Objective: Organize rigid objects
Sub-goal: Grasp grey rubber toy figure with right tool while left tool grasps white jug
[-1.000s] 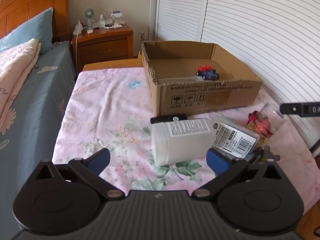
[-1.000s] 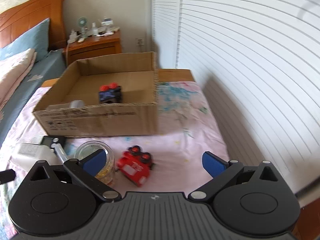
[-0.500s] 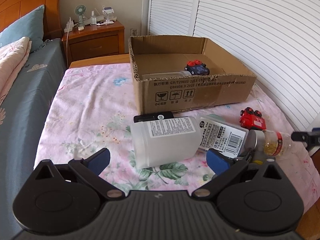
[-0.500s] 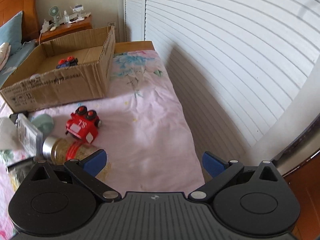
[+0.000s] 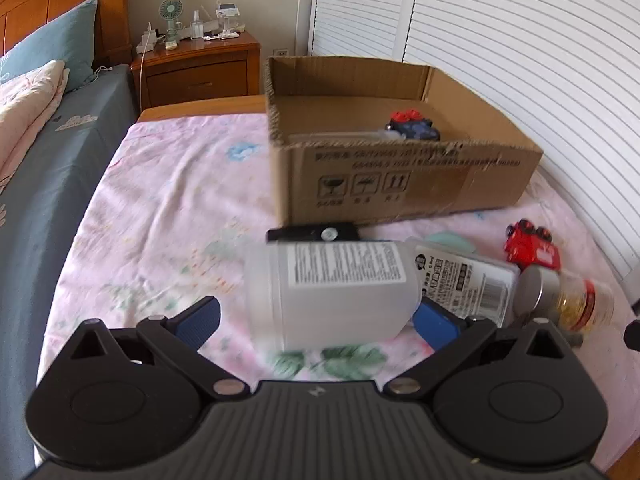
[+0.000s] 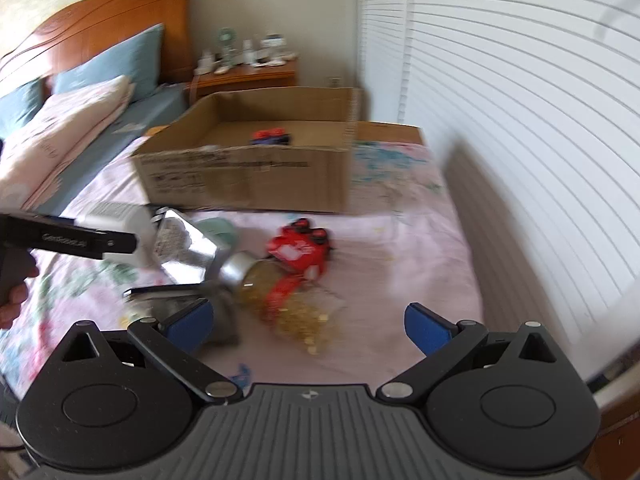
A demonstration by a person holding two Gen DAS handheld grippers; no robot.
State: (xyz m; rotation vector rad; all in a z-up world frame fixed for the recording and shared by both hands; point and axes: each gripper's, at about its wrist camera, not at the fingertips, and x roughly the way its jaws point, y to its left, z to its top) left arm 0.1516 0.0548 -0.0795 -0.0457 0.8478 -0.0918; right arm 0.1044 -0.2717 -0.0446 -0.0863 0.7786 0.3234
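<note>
Bright daylight comes through the white shutters (image 6: pixel 520 120), the fisheye lens bends and darkens the corners, and the right wrist view is much blurred, with the jar (image 6: pixel 276 284) smeared.

Wooden headboard (image 6: pixel 104 12), bedside table (image 5: pixel 196 70), white louvred doors (image 5: pixel 500 32), daylight

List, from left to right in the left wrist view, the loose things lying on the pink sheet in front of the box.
White bottle → labelled flat pack → jar. The red toy car lies just behind the jar, so its place in the order is unclear.
</note>
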